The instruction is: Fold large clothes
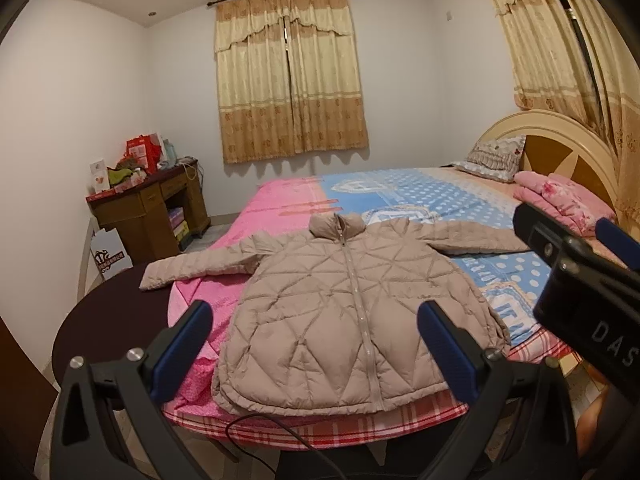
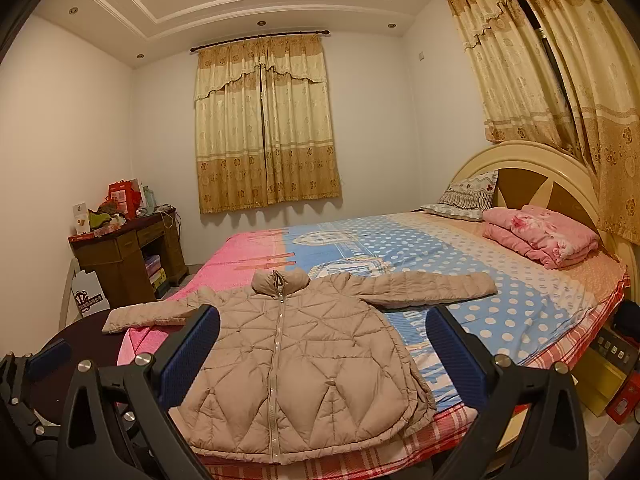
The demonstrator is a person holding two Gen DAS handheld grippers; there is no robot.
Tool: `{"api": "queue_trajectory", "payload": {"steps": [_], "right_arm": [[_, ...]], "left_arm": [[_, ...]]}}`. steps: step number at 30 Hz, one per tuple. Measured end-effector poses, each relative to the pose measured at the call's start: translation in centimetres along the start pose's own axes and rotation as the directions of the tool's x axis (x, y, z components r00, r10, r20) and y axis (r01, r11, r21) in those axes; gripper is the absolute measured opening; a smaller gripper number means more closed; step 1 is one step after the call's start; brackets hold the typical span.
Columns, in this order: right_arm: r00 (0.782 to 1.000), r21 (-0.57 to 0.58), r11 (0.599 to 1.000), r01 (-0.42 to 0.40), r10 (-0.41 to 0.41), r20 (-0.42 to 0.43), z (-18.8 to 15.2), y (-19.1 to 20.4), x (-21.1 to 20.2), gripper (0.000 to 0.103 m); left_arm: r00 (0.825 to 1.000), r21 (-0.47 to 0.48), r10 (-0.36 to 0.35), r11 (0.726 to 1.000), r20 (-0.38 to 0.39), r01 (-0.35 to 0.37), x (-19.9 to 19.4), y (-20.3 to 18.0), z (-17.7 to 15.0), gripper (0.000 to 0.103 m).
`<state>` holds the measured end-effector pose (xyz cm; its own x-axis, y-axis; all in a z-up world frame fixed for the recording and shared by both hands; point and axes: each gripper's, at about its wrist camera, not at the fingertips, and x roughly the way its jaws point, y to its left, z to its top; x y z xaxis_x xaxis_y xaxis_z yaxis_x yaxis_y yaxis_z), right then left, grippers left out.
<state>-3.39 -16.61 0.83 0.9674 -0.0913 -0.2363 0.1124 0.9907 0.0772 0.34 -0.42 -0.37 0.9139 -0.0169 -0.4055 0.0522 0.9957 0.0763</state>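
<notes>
A beige quilted jacket [image 1: 344, 320] [image 2: 296, 364] lies flat and zipped on the bed, collar away from me and hem at the near edge. Both sleeves are spread out; the one on the left of the picture reaches onto a dark round table [image 1: 112, 312]. My left gripper [image 1: 316, 344] hovers open before the hem, nothing between its blue pads. My right gripper [image 2: 324, 348] is likewise open and empty, just in front of the hem. In the left wrist view the right gripper [image 1: 568, 236] shows at the right edge. A pad of the left gripper [image 2: 48, 356] appears low left in the right wrist view.
The bed sheet [image 1: 440, 196] [image 2: 480, 280] is pink and blue with white dots. A folded pink blanket [image 1: 560, 196] [image 2: 536, 236] and a pillow [image 1: 496, 156] lie by the headboard. A cluttered wooden desk [image 1: 148, 208] stands in the far left corner. A cable [image 1: 264, 428] hangs below the left gripper.
</notes>
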Motion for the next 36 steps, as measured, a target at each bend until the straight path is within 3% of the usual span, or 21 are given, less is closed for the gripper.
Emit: {"api": "queue_trajectory", "payload": {"steps": [36], "right_arm": [[1.000,0.005,1.000,-0.009,0.009,-0.018,-0.90,-0.14,0.26,0.102]], "left_arm": [[1.000,-0.014,0.007,1.000,-0.009,-0.007,0.45,-0.12,-0.45,0.103]]}}
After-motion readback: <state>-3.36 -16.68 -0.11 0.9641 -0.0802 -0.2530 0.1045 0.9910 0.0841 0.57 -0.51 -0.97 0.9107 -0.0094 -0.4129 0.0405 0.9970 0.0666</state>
